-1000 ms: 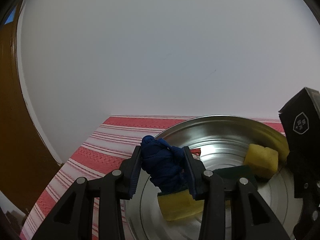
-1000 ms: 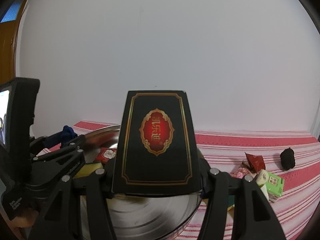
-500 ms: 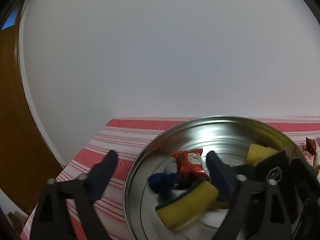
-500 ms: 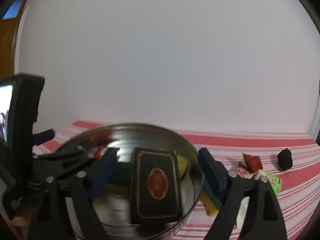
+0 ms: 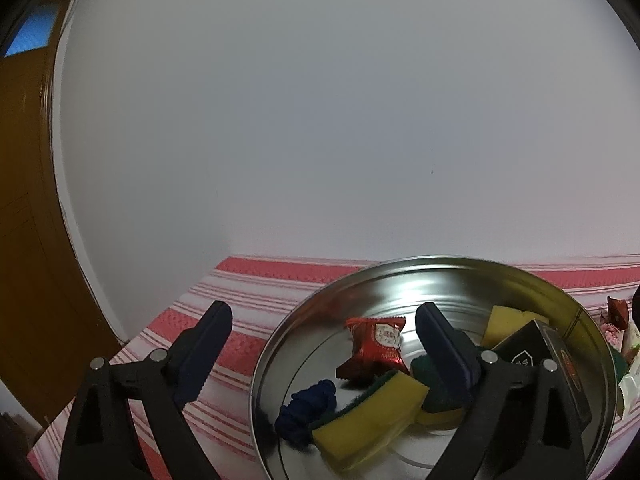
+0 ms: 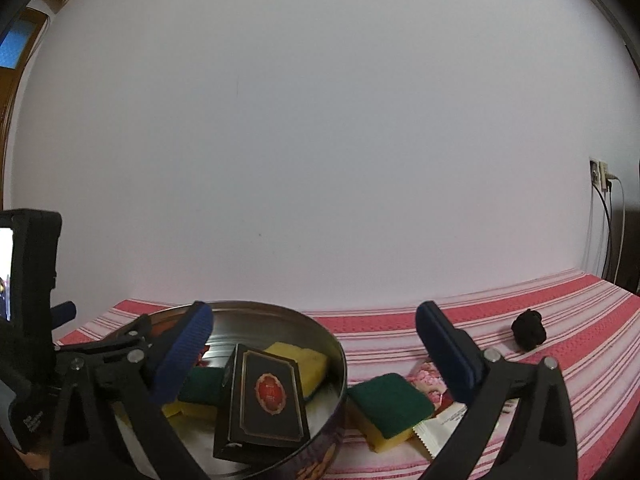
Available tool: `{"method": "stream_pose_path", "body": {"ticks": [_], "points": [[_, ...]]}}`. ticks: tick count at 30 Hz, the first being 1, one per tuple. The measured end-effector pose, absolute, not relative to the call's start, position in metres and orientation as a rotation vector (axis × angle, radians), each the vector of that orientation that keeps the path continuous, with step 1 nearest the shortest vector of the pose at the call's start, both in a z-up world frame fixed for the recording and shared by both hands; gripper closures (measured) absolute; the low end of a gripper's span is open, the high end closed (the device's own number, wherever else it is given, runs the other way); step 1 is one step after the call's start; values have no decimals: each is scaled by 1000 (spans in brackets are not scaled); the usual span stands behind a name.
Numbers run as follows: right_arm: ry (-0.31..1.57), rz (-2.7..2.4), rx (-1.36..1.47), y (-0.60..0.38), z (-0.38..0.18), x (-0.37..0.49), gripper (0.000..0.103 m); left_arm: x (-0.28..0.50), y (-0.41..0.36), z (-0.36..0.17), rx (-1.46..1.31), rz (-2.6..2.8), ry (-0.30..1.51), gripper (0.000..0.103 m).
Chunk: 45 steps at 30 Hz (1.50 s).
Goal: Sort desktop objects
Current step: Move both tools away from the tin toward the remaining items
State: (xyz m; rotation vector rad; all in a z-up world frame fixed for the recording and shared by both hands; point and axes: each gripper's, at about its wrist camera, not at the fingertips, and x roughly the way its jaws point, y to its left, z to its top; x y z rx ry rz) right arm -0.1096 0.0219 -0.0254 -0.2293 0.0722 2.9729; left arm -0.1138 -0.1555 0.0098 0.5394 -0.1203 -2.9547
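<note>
Now both the left hand-held gripper [image 5: 322, 330] and right hand-held gripper [image 6: 312, 330] gape empty above the tin's rim [image 6: 340, 364].

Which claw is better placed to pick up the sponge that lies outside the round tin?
Probably the right claw: it is open, and the green-topped sponge lies on the cloth between its fingers. The left claw hangs over the tin.

Left gripper [image 5: 322, 334]: jaws spread wide, nothing between them, held above the near rim of the tin
Round metal tin [image 5: 280, 344]: sits on the red-and-white striped cloth [image 5: 240, 280]
Inside the tin: red candy wrapper [image 5: 374, 346], dark blue scrunchie [image 5: 306, 410], 2 yellow sponges, the near one [image 5: 370, 414] with a green scrub side, the far one [image 5: 506, 320] by the back wall
Black box [image 5: 538, 354]: leaning inside the tin at right
Backdrop: plain white wall [image 5: 320, 120]
</note>
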Motion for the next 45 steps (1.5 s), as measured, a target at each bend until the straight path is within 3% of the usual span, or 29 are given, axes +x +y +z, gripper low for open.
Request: {"method": "stream_pose_path", "body": {"ticks": [9,16,27,35,45], "points": [[79,2946,-210,30,-42,-113,0,-90,-145,13,339,-2989,-106,9],[70,2909,-198,31,-36,-101,0,-75,-129,10,306,-3024,-147,9],[52,2879,-212,41,-28,-91,0,-73,-135,7,397,-3063,-14,9],[-19,2832,-275,53,-23,-85,0,-65,-121,4,404,-3091,-43,9],[12,2726,-366,137,-26,-76,0,-47,-73,3,417,-3219,-154,9]]}}
